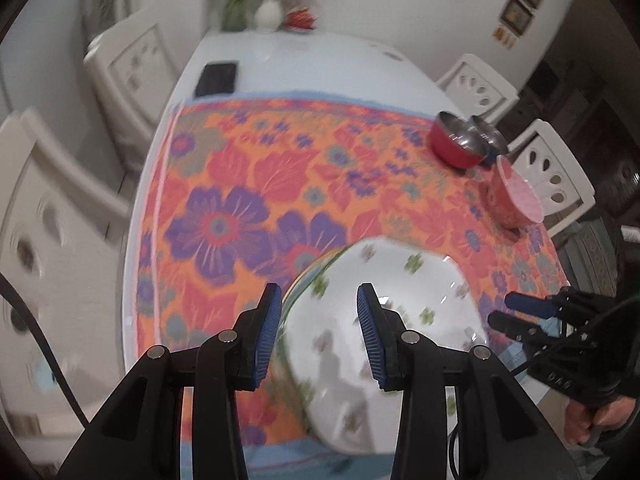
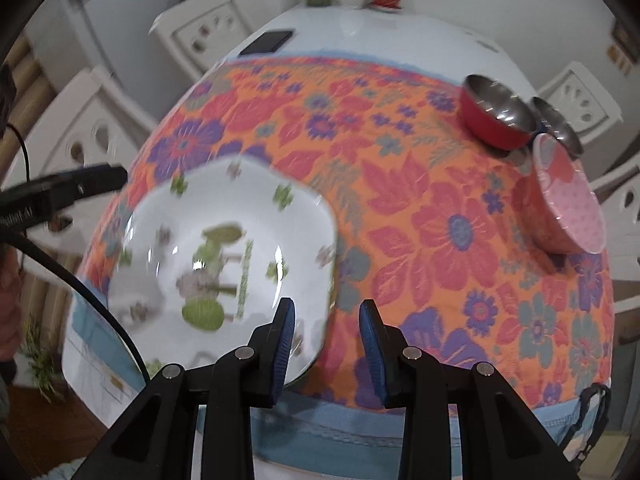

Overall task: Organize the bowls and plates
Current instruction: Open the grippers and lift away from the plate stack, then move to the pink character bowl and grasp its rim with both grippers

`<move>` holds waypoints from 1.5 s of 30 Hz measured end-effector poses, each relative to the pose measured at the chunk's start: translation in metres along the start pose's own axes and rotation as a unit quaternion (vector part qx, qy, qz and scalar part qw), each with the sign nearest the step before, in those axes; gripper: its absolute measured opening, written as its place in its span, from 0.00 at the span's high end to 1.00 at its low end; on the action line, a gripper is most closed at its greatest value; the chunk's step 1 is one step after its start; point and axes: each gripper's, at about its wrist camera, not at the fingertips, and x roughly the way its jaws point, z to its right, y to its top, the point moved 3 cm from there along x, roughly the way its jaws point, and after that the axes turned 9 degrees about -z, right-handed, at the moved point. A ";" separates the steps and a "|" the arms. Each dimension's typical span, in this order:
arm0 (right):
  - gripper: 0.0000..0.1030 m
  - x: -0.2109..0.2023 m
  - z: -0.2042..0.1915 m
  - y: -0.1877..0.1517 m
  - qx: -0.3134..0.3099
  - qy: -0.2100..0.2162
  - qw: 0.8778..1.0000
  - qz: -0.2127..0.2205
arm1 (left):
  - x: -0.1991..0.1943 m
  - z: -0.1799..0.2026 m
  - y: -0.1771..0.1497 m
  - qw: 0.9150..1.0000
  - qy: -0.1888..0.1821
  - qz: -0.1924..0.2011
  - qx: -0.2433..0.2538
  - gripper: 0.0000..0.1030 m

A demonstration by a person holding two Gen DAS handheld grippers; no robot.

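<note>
White floral plate (image 2: 224, 248) at cloth's (image 2: 420, 208) near edge, nothing on it. Red bowl (image 2: 496, 120), steel bowl (image 2: 558, 124), pink bowl (image 2: 560, 200) clustered far right, all unfilled. Left gripper (image 1: 318, 332) and right gripper (image 2: 327, 344): jaws apart, holding nothing.

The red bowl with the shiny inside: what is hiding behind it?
Behind the red bowl sits a second steel-lined bowl, touching or nearly so. Only its shiny rim and a dark blue sliver show; the rest is covered.

Bright even indoor light, motion blur, fisheye-bent edges, glare on plate (image 2: 224, 240).
</note>
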 end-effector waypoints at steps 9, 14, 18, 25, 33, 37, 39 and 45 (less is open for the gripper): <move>0.68 -0.069 0.047 0.035 0.096 -0.004 0.991 0.094 | -0.009 0.042 0.052 0.996 -0.038 0.036 0.073 0.65; 0.62 -0.099 0.100 0.032 0.162 -0.027 0.977 0.132 | -0.002 0.082 0.075 0.993 -0.044 0.040 0.106 0.65; 0.49 -0.109 0.161 0.024 0.214 -0.030 0.965 0.149 | 0.000 0.119 0.090 0.991 -0.059 0.052 0.112 0.57; 0.49 -0.098 0.274 0.020 0.255 0.003 0.957 0.137 | 0.030 0.195 0.109 0.991 -0.080 0.036 0.096 0.57; 0.49 -0.044 0.350 0.038 0.240 0.048 0.965 0.092 | 0.110 0.253 0.126 0.995 -0.095 -0.010 0.020 0.58; 0.49 -0.009 0.363 0.048 0.226 0.071 0.970 0.063 | 0.141 0.266 0.130 0.996 -0.083 -0.024 0.000 0.58; 0.49 0.005 0.367 0.051 0.220 0.079 0.971 0.051 | 0.154 0.273 0.132 0.997 -0.072 -0.028 -0.001 0.58; 0.56 0.037 0.371 0.060 0.204 0.092 0.974 0.030 | 0.181 0.278 0.135 0.998 -0.052 -0.038 -0.007 0.63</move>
